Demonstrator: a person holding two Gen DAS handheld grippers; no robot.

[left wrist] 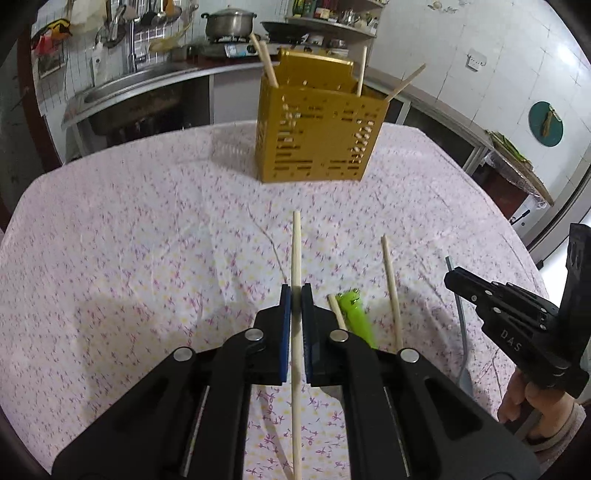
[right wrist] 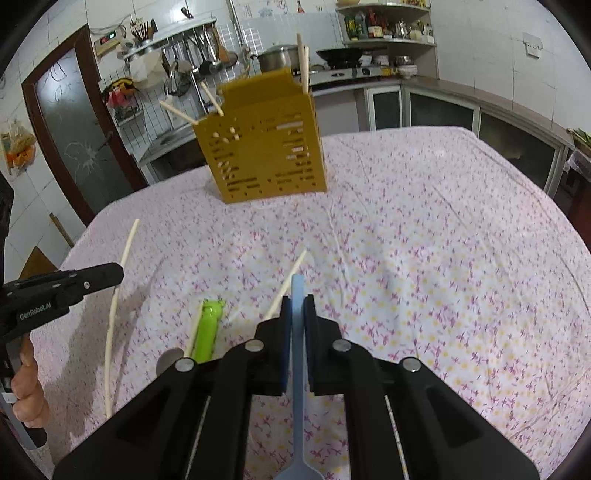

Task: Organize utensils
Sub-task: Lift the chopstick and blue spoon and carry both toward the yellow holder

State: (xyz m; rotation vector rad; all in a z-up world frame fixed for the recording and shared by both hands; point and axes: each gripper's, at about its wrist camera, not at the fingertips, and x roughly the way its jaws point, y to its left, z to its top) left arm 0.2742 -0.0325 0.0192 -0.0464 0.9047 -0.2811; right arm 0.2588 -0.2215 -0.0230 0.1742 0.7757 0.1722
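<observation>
My left gripper [left wrist: 295,292] is shut on a pale wooden chopstick [left wrist: 296,243] that points towards the yellow slotted utensil holder [left wrist: 314,129]; the stick hangs above the cloth. The holder has several chopsticks standing in it. My right gripper [right wrist: 297,301] is shut on the handle of a light blue utensil [right wrist: 297,413], whose head shows at the bottom edge. On the cloth between the grippers lie a green frog-topped utensil [right wrist: 208,328], a loose chopstick [left wrist: 391,291] and another chopstick [left wrist: 337,312] beside the green one. The holder [right wrist: 262,147] stands at the far side.
The table is covered by a pink flowered cloth [left wrist: 147,240]. Behind it run a kitchen counter with a sink [left wrist: 122,88], a pot on a stove [left wrist: 229,22] and shelves. A person's hand [right wrist: 29,391] holds the left gripper's handle.
</observation>
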